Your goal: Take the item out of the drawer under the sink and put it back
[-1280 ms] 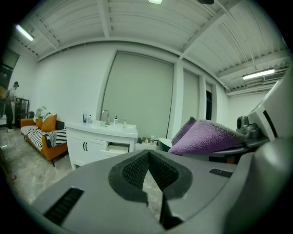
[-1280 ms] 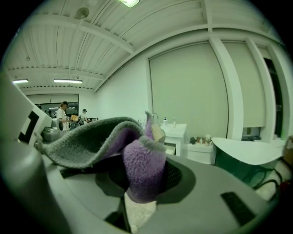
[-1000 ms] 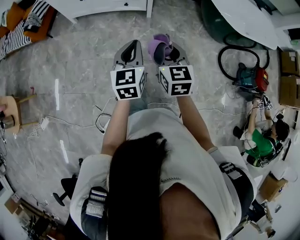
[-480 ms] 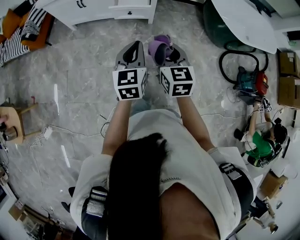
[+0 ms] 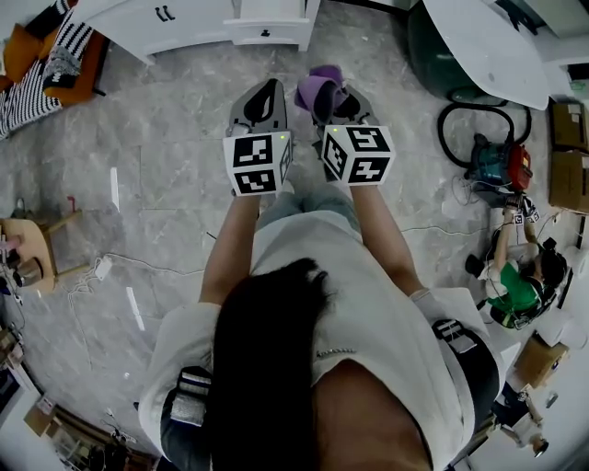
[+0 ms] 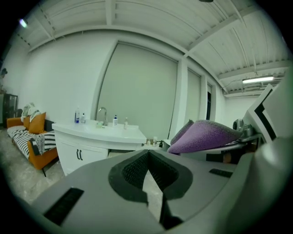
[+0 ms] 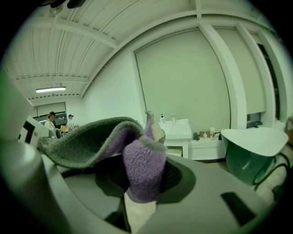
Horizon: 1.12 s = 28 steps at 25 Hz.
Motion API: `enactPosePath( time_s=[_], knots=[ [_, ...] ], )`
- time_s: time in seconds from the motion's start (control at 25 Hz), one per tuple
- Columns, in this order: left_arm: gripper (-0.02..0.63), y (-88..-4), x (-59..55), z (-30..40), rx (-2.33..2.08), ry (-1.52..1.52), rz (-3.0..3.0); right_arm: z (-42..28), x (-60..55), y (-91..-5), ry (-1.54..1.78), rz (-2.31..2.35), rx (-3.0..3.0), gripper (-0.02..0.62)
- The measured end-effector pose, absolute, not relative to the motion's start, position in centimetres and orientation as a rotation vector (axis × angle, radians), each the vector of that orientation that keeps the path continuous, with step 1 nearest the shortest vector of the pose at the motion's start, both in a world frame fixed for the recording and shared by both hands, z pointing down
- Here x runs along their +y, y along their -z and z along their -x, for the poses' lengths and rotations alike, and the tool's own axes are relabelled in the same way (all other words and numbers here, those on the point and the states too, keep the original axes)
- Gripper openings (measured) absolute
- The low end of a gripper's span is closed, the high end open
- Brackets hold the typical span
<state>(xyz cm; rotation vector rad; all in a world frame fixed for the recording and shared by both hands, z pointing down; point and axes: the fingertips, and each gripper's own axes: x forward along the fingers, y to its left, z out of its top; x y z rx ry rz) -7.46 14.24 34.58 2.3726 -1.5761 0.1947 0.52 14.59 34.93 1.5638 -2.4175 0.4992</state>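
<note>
A purple and grey cloth (image 5: 317, 89) is pinched in my right gripper (image 5: 333, 99), which is shut on it; in the right gripper view the cloth (image 7: 139, 164) bulges out over the jaws and droops to the left. My left gripper (image 5: 268, 89) is held beside it, shut with nothing between its pads (image 6: 132, 171). From the left gripper view the cloth (image 6: 206, 135) shows at the right. Both grippers point toward the white sink cabinet (image 5: 184, 23), still some way off across the floor. Its small drawer front (image 5: 267, 32) looks closed. The sink cabinet (image 6: 98, 137) carries a tap and bottles.
A green tub (image 5: 433, 46) stands at the right, with a red and blue vacuum cleaner (image 5: 492, 152) and hose beyond it. A person sits on the floor (image 5: 515, 276) at the right. At the left are an orange sofa (image 5: 55, 46), a wooden stool (image 5: 28, 244) and cables (image 5: 92, 267).
The person has walked forward: the sink cabinet has come further into view at the top. Both grippers moved along with the body, the cloth still held in the right one.
</note>
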Motion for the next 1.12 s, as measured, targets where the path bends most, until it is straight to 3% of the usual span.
enactPosePath(
  time_s=[0.64, 1.12],
  knots=[
    [0.005, -34.6, 8.4, 8.0, -1.576, -0.154, -2.367, 0.2, 9.1, -35.4, -0.412, -1.544, -2.414, 0.132],
    [0.005, -35.3, -1.2, 7.9, -1.679, -0.184, -2.286, -0.2, -1.8, -35.4, -0.366, -1.454, -2.454, 0.132]
  ],
)
